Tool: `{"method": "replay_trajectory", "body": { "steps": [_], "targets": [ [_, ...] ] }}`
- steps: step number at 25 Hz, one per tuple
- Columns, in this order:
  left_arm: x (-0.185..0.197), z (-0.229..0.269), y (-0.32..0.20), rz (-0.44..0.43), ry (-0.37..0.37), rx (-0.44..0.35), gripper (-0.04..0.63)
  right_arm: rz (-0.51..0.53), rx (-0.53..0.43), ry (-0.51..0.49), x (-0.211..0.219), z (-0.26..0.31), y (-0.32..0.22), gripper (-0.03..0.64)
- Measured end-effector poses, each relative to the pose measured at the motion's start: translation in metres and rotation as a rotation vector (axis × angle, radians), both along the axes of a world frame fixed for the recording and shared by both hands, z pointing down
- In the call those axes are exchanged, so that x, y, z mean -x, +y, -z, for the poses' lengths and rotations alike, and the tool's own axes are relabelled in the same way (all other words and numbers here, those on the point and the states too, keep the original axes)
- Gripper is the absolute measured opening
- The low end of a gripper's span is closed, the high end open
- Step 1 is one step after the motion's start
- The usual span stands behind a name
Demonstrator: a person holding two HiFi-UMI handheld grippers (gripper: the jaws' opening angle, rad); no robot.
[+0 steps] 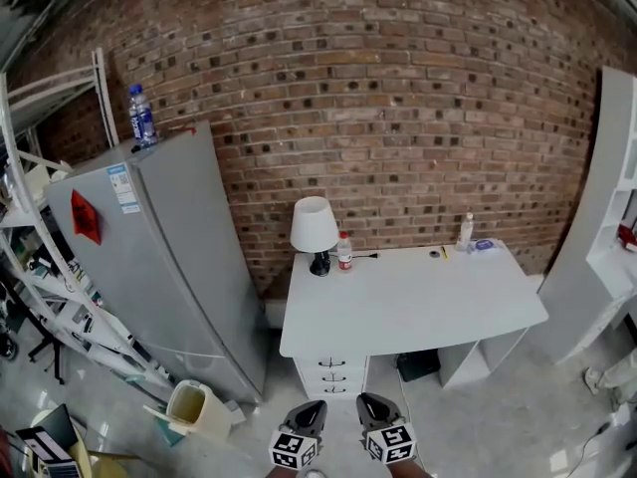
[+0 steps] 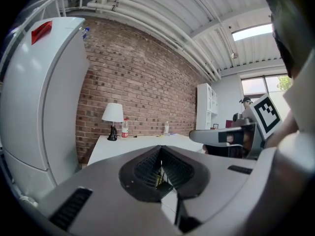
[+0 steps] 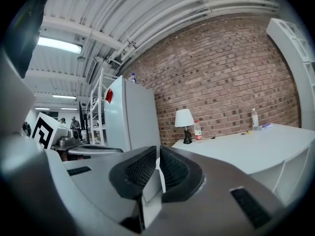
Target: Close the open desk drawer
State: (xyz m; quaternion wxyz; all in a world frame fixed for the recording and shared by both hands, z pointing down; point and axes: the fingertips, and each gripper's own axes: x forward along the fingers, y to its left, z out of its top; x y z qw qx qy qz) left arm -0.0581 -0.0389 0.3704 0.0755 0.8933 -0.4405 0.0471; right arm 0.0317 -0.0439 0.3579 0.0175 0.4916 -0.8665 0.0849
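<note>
The left hand-held gripper (image 1: 313,407), at 6 o'clock in the head view, is pinched together on nothing. At its 12 o'clock, the desk drawers (image 1: 332,374) under the white surface (image 1: 418,302) all look pushed in, so the job seems done. The right hand-held gripper (image 1: 370,400) is together and empty too.

A red brick wall (image 1: 398,98) stands at the back, and the floor (image 1: 498,416) is grey. A big grey fridge (image 1: 169,267) stands at the left next to a white rack (image 1: 101,98). In the middle a white tabletop (image 1: 418,302) with a white lamp (image 1: 315,229) on it sits against the wall, and a tall white shelf (image 1: 607,217) stands at the right. The ceiling (image 3: 147,14) is white with pipes along it, a long light (image 3: 59,44) glows up there, and a window (image 2: 266,85) lets in daylight.
</note>
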Motion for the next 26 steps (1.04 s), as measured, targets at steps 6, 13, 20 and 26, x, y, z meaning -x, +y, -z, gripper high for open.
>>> {"method": "replay_trajectory", "body": {
  "steps": [6,13,20,26],
  "targets": [
    [-0.011,0.003,0.036,0.024,-0.017,-0.013,0.008,0.01,-0.022,0.039,-0.011,0.004,0.033,0.034],
    [-0.018,0.004,0.065,0.046,-0.025,0.001,0.008,0.036,-0.037,0.063,-0.014,0.009,0.056,0.034],
    [-0.008,0.012,0.068,0.0,-0.04,-0.026,0.008,-0.007,-0.05,0.075,-0.002,0.017,0.061,0.034],
    [0.014,0.027,0.061,0.011,-0.038,-0.067,0.008,-0.005,-0.085,0.085,0.022,0.032,0.062,0.034]
  ]
}}
